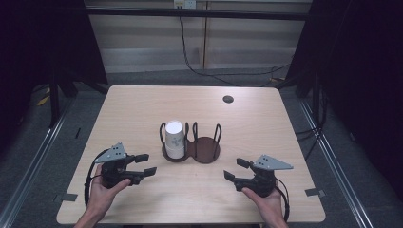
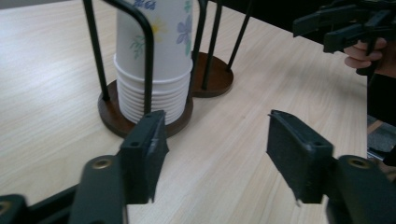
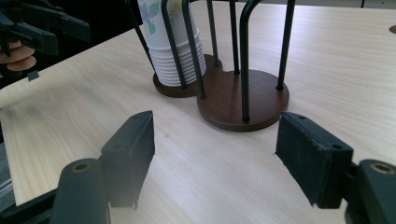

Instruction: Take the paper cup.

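A pale wooden surface (image 1: 142,109) sits in a dark room. At centre frame stands a dark two-ring cup holder (image 1: 191,145); a stack of white paper cups (image 1: 174,138) fills its left ring. The left gripper (image 1: 144,165) at lower left and the right gripper (image 1: 236,168) at lower right both hover with fingers (image 2: 144,149) spread, grasping nothing, well apart from the holder.

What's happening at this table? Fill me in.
A person sits at a wooden table with a two-jaw gripper in each hand. Both the left gripper and the right gripper rest low near the front edge, jaws apart and empty, aimed at a two-bay cup holder. A stack of flowered paper cups stands upside down in its left bay; the right bay is empty. Nothing is gripped yet.
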`<state>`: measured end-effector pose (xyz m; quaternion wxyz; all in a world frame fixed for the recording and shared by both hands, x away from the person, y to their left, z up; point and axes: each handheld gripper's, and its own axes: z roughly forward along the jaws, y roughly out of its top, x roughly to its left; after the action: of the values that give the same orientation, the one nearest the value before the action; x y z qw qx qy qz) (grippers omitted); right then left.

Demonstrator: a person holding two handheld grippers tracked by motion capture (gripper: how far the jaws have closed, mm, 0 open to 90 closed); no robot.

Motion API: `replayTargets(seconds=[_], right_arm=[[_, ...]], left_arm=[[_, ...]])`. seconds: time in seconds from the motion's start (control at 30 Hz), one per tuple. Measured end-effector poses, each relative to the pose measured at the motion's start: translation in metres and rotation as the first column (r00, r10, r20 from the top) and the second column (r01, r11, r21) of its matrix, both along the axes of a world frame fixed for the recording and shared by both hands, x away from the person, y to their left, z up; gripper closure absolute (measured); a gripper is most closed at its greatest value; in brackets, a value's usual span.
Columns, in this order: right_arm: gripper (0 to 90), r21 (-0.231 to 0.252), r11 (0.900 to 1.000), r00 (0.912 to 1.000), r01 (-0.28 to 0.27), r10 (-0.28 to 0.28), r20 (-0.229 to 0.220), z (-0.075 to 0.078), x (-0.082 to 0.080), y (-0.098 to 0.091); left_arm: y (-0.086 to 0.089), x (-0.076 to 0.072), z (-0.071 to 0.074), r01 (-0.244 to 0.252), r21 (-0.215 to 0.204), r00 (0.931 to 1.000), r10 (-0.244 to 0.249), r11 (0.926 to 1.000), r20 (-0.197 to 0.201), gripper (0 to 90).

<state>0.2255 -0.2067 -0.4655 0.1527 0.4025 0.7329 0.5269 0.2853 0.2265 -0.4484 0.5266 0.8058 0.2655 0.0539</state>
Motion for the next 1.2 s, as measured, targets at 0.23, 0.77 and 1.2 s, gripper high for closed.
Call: replayTargets(seconds=[0.23, 0.77, 1.2], right_arm=[[27.4, 0.017, 0.9999, 0.9998, -0.003, 0.003, -0.022, 0.000, 0.001, -0.001], [25.5, -0.009, 0.9998, 0.9996, -0.015, 0.015, -0.024, 0.001, -0.001, -0.001], [24.5, -0.013, 0.9995, 0.9992, -0.030, 0.030, -0.028, 0.000, 0.001, 0.001]], left_arm=[[-0.001, 0.004, 0.005, 0.003, 0.006, 0.9997, -0.003, 1.0000, -0.024, 25.0], [-0.011, 0.006, 0.031, 0.016, 0.020, 0.9994, -0.016, 0.9997, 0.031, 28.6], [-0.026, 0.025, 0.053, 0.019, 0.022, 0.9984, -0.020, 0.9996, 0.053, 28.6]])
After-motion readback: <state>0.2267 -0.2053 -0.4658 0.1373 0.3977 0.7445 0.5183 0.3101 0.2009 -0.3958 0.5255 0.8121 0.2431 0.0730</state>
